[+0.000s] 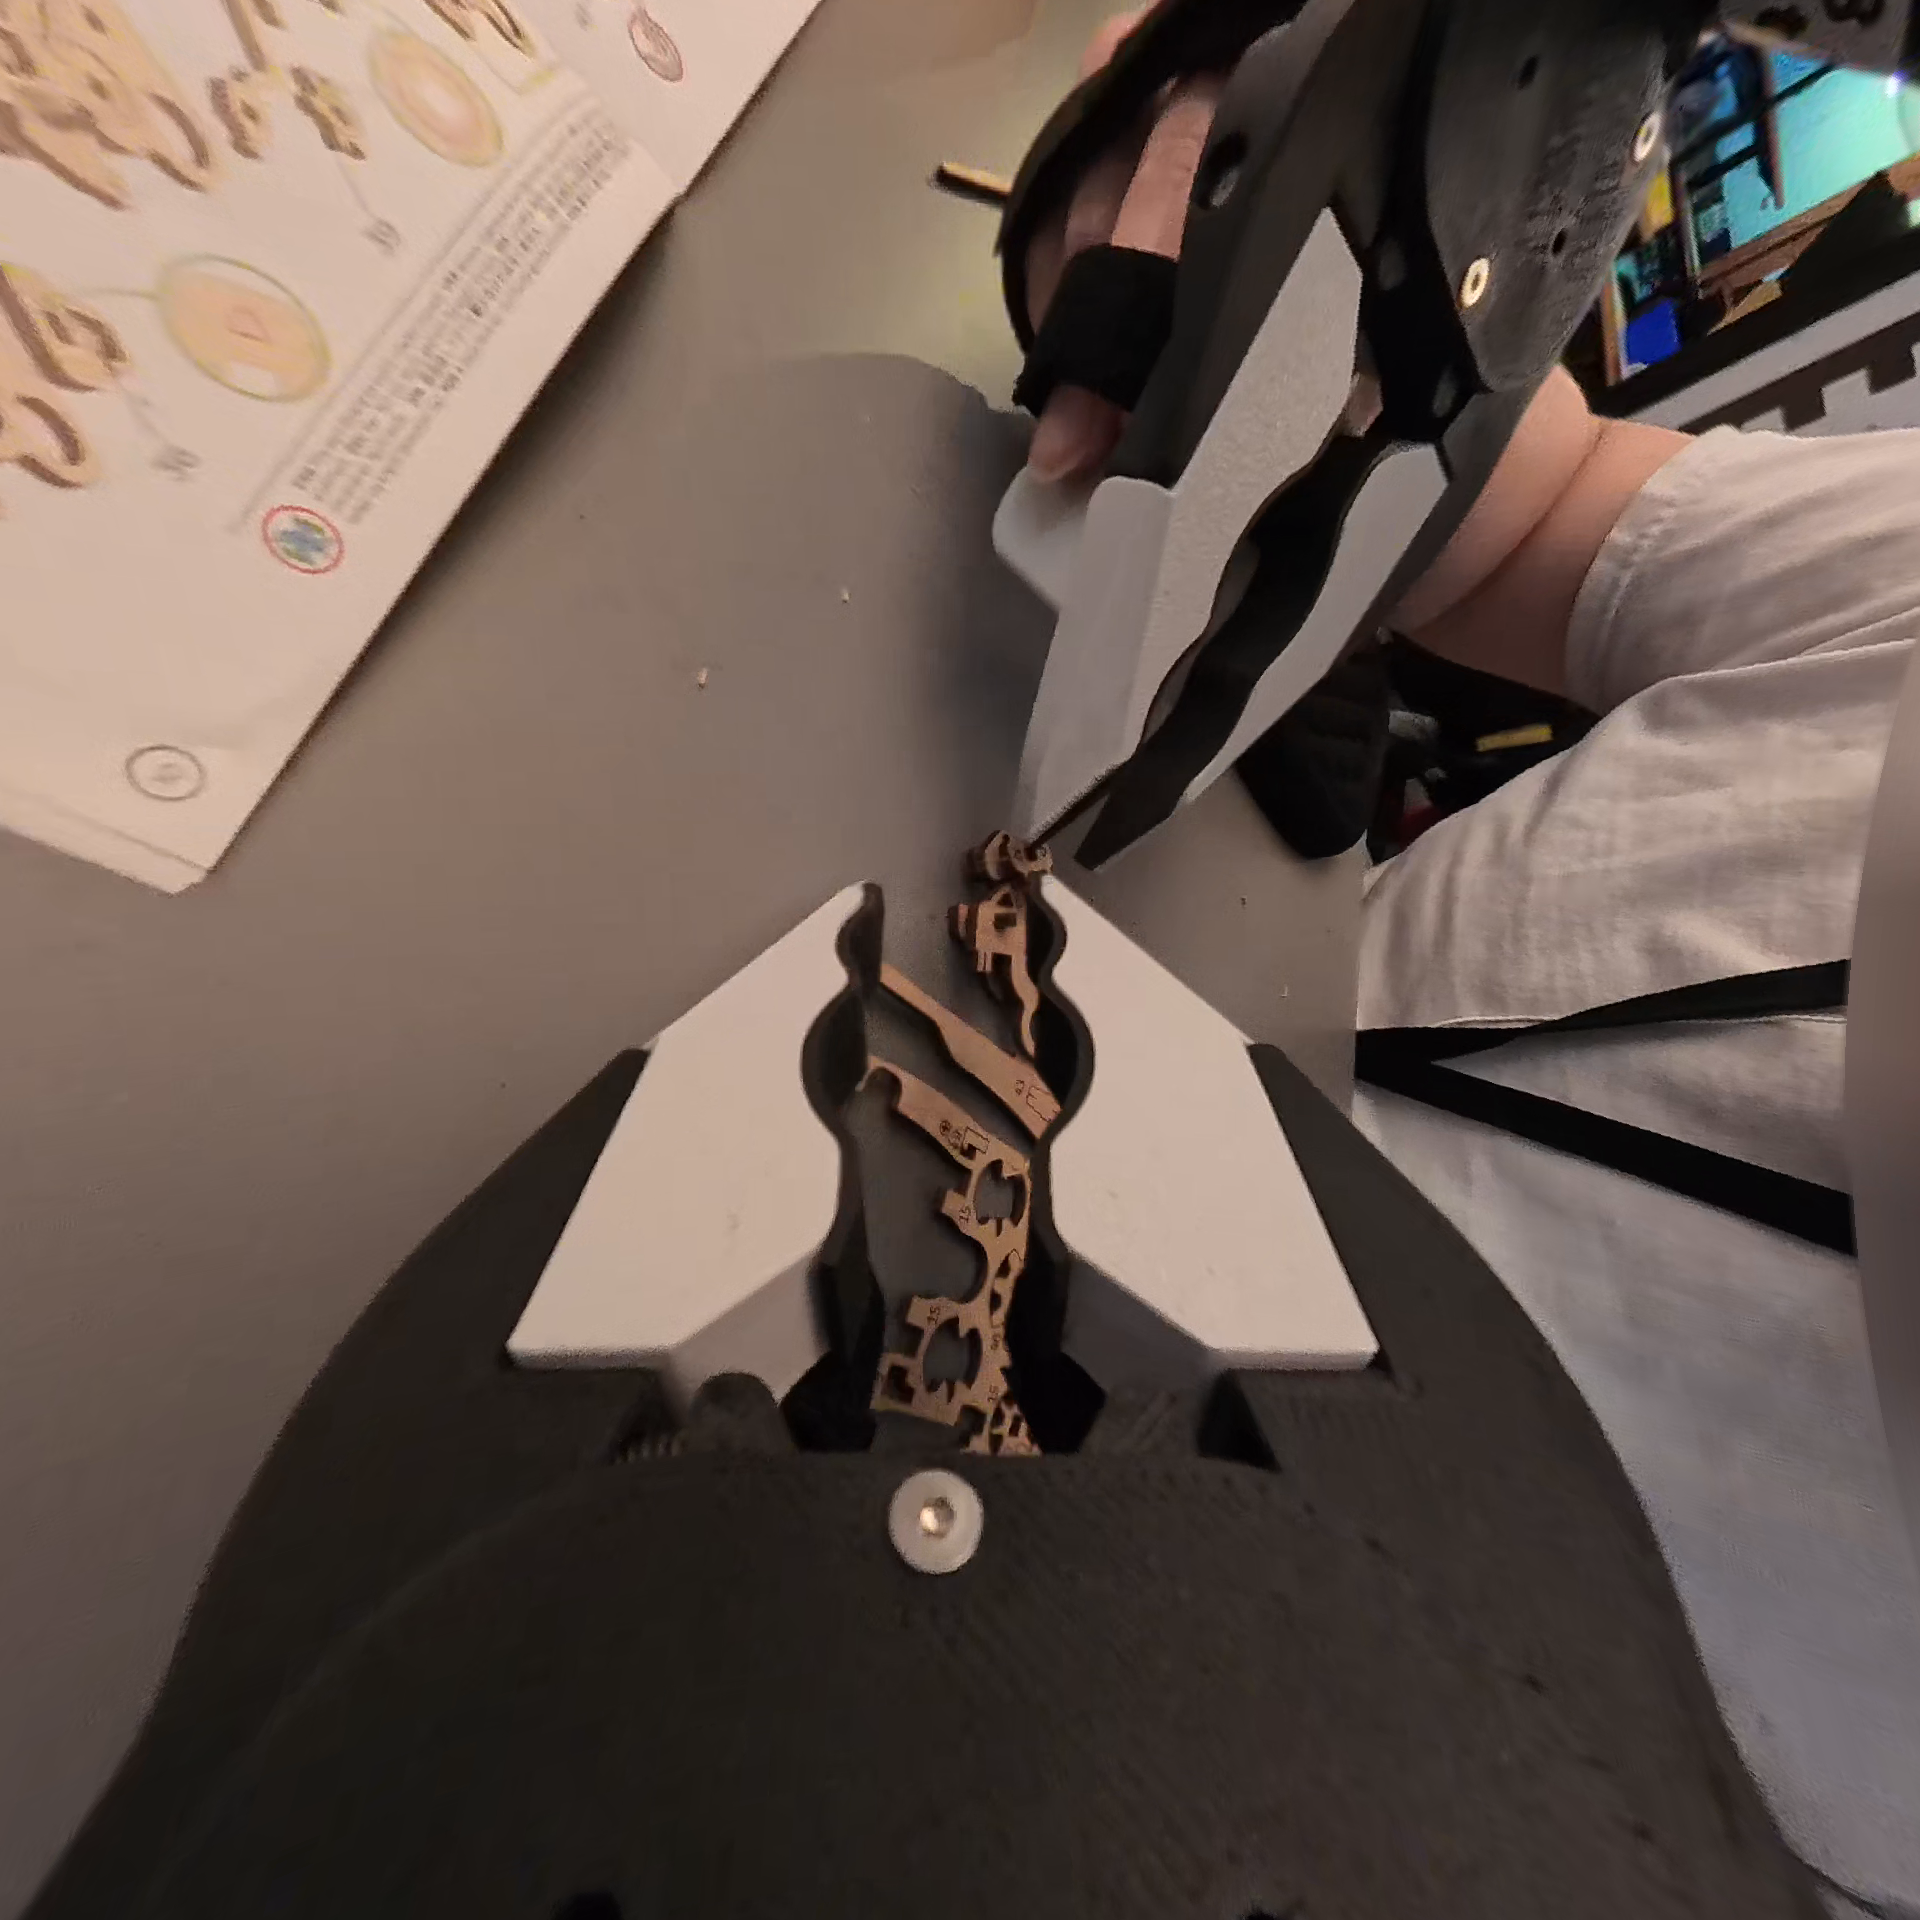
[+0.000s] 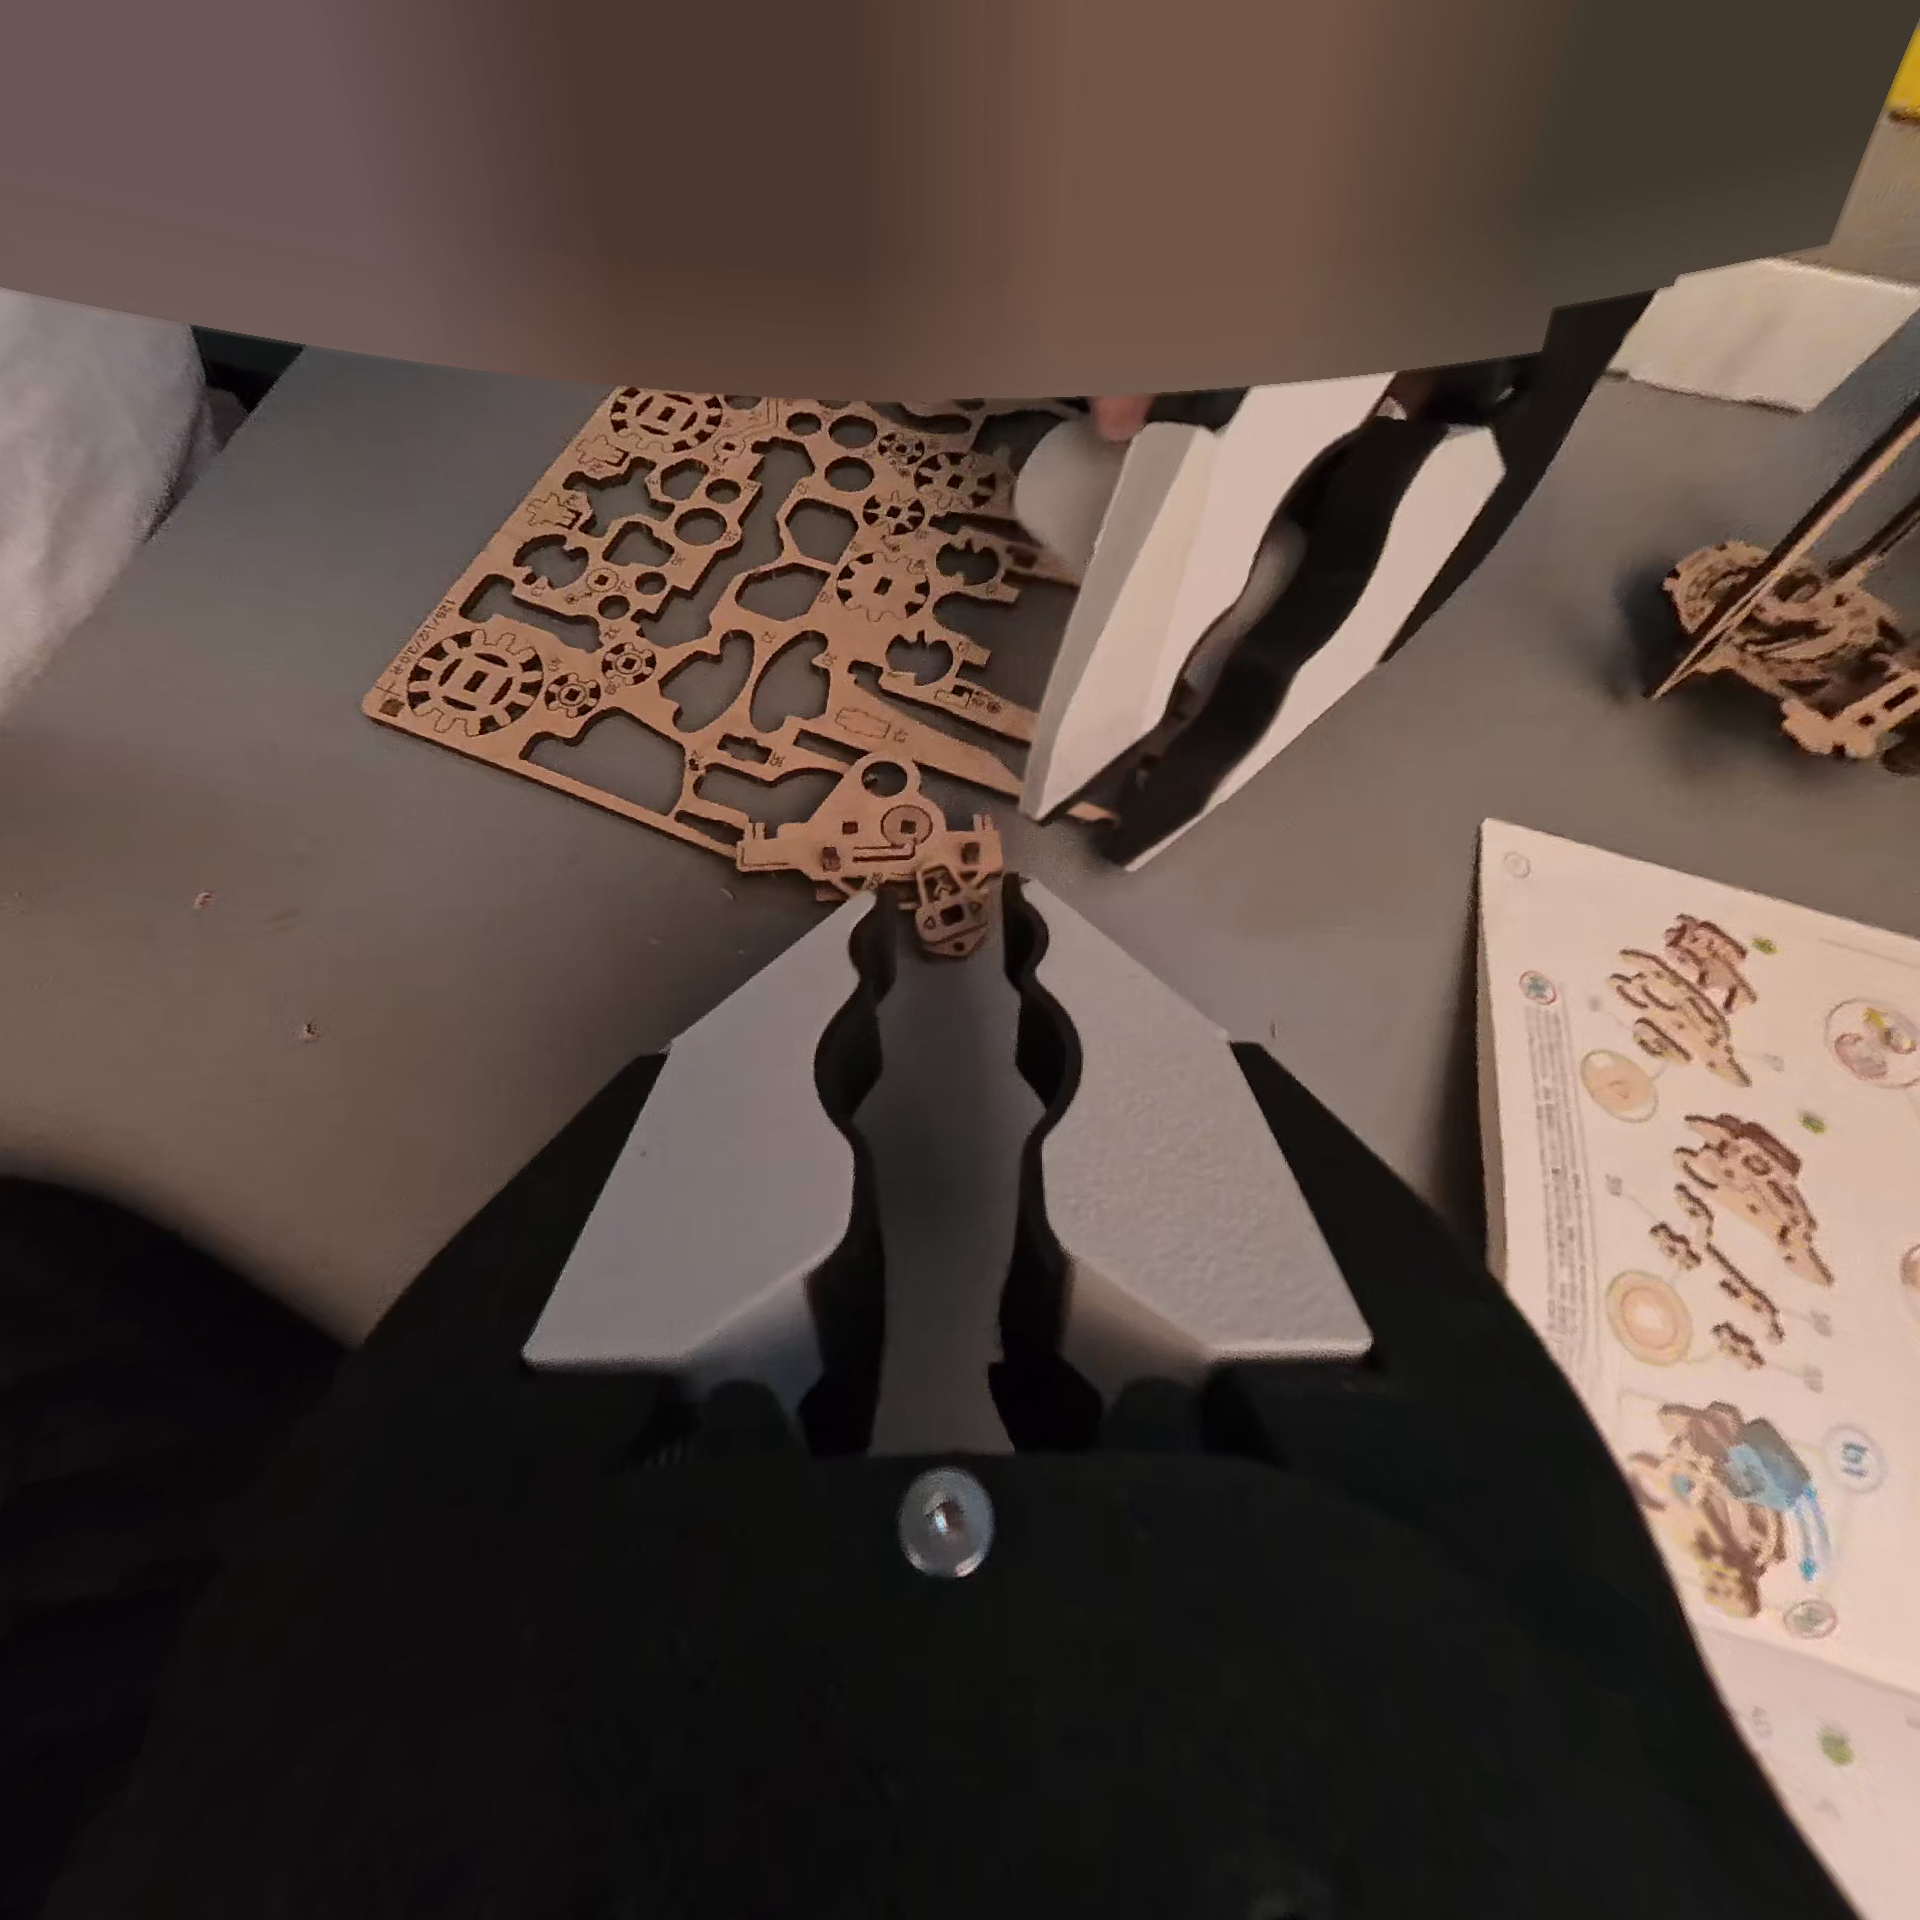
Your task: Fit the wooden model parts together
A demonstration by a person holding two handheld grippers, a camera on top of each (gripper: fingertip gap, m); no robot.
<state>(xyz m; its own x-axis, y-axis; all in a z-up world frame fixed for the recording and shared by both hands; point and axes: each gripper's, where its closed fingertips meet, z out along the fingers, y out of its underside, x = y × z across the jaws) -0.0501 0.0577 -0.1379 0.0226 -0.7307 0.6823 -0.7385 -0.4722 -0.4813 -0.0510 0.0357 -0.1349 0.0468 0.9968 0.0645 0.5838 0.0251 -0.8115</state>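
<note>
Between the tips of your right gripper (image 2: 940, 920) sits a small wooden sub-assembly (image 2: 948, 902), pinched at the very front of the jaws. Just ahead of it and slightly to its left lies the flat slotted piece (image 2: 836, 826), which meets the small part at its near end. That piece's long axis runs leftward from the right gripper's tips. Your left gripper (image 1: 956, 914) is clenched on the laser-cut wooden sheet (image 1: 961, 1226), which runs lengthwise between its fingers; the slotted piece appears to belong to that sheet's edge. The right gripper is nearer the joint, so judge the seating push to be its move. The work surface is a grey table (image 2: 260, 935). An instruction sheet (image 2: 1662, 1195) lies to the right gripper's right, a part-built model (image 2: 1787, 644) farther ahead.
</note>
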